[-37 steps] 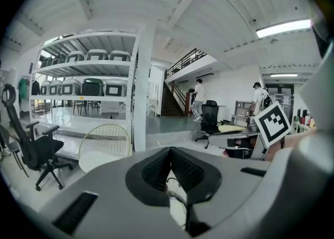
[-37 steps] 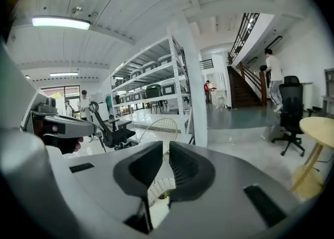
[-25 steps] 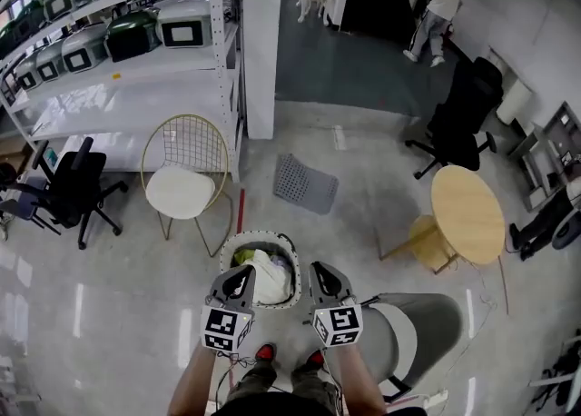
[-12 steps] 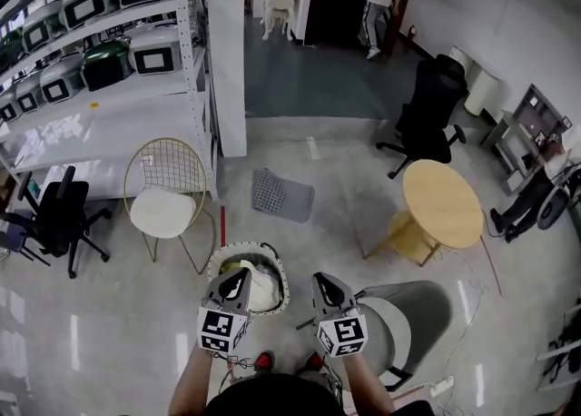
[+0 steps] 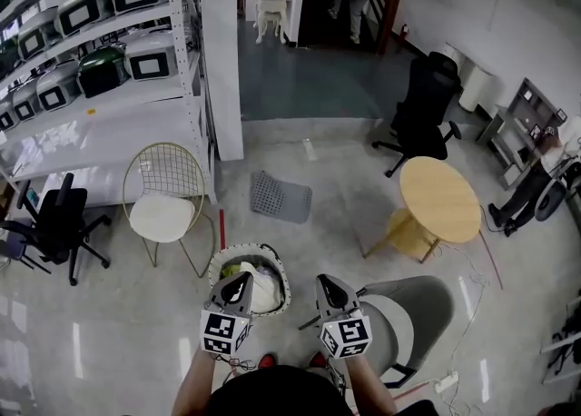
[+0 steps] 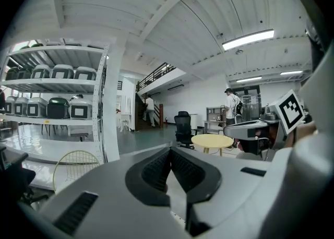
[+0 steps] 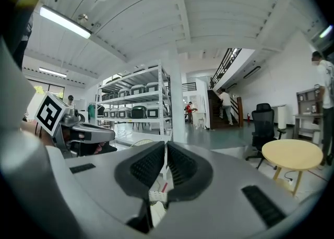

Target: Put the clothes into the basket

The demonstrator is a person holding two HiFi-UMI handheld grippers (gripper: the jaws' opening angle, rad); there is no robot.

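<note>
Clothes (image 5: 259, 285) fill the basket (image 5: 221, 264) on the floor (image 5: 109, 314); I see my left tool (image 5: 238, 281) and right tool (image 5: 327, 283), 2 clenched empty, near its rim.

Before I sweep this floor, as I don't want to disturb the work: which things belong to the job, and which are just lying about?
In the job: basket, clothes in it, left tongs and right tongs, both shut and empty.
Lying about: wire chair, grey mat, round table, black office chair, grey chair.
</note>
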